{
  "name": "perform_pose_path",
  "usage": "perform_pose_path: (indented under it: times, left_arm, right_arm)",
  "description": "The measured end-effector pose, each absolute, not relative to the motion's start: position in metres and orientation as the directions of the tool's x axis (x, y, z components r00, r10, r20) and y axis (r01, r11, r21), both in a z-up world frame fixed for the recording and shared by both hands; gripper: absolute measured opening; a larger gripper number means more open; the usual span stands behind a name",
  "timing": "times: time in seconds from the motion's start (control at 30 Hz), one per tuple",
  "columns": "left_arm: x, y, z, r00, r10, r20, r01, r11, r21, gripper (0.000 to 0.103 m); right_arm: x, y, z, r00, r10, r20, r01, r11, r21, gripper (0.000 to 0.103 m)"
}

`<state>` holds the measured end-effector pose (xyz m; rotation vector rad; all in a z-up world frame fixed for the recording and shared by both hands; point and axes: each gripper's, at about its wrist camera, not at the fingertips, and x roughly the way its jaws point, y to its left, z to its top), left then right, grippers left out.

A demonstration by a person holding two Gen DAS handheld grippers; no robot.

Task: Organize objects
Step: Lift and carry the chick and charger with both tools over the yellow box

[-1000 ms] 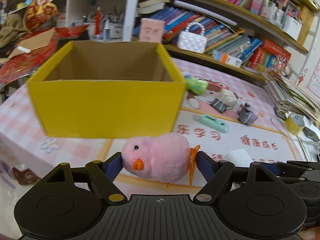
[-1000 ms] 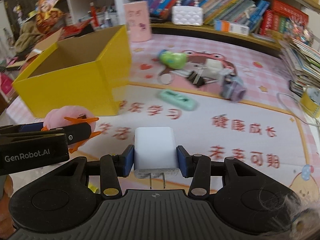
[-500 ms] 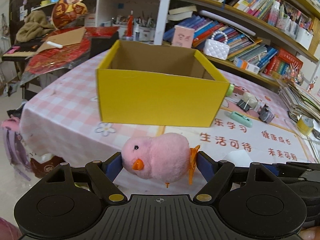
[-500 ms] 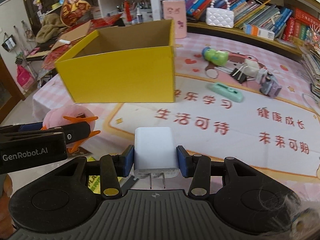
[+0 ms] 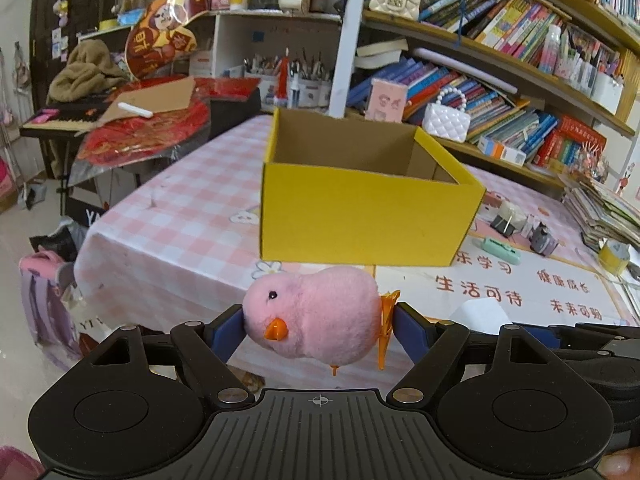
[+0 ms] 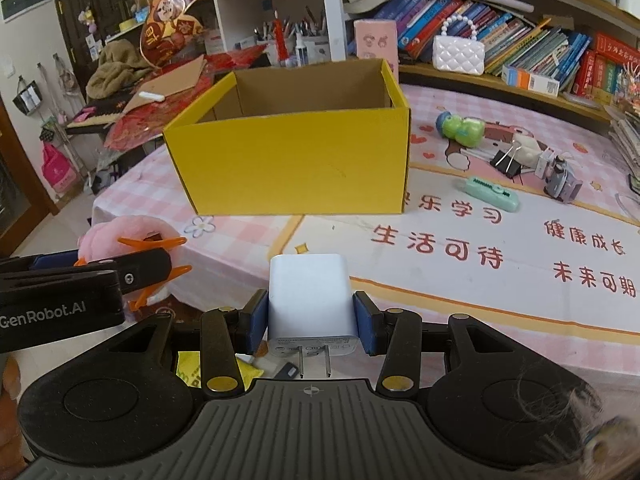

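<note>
Your left gripper (image 5: 318,322) is clamped on the pink plush chick (image 5: 312,312), low in the centre of the left wrist view. Its blue pads press the toy from both sides, the orange beak faces the camera and the orange feet stick out at the right. In the right wrist view the same chick (image 6: 120,236) shows at the left edge, held off the near edge of the table (image 6: 224,240).

Moving right, the yellow cardboard box (image 5: 360,216) stands open-topped on the pink checked cloth, in the middle of both views. From the right wrist view you see its brown inner walls (image 6: 312,92). The near wall hides the floor of the box, so you cannot tell what lies inside.

Your right gripper (image 6: 310,322) is closed on the white plug adapter (image 6: 310,296), bottom centre, prongs pointing toward the camera.

To the right of the box, loose on the mat, lie a green toy (image 6: 460,128), a black binder clip (image 6: 506,162), a mint-green case (image 6: 492,194) and a small grey object (image 6: 560,182). At the far right of the left wrist view a yellow tape roll (image 5: 614,256) sits near a stack of books (image 5: 600,212).
</note>
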<state>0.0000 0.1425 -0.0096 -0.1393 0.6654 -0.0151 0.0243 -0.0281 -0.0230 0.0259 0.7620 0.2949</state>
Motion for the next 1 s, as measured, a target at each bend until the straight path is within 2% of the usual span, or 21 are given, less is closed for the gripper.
perform_pose_path:
  times: [0.3, 0.63, 1.0]
  left_arm:
    - [0.001, 0.158, 0.009, 0.837, -0.064, -0.543, -0.014, 0.99, -0.139, 0.08]
    - [0.034, 0.163, 0.034, 0.889, -0.061, -0.454, -0.012, 0.988, -0.157, 0.08]
    - [0.094, 0.156, 0.04, 0.901, -0.044, -0.432, -0.006, 0.994, -0.112, 0.08]
  right_arm:
    - [0.031, -0.02, -0.009, 0.712, 0.248, -0.657, -0.215, 0.968, 0.132, 0.042]
    - [0.066, -0.02, 0.026, 0.791, 0.231, -0.566, -0.208, 0.972, 0.106, 0.042]
    - [0.137, -0.013, 0.04, 0.808, 0.255, -0.531, -0.237, 0.966, 0.102, 0.042]
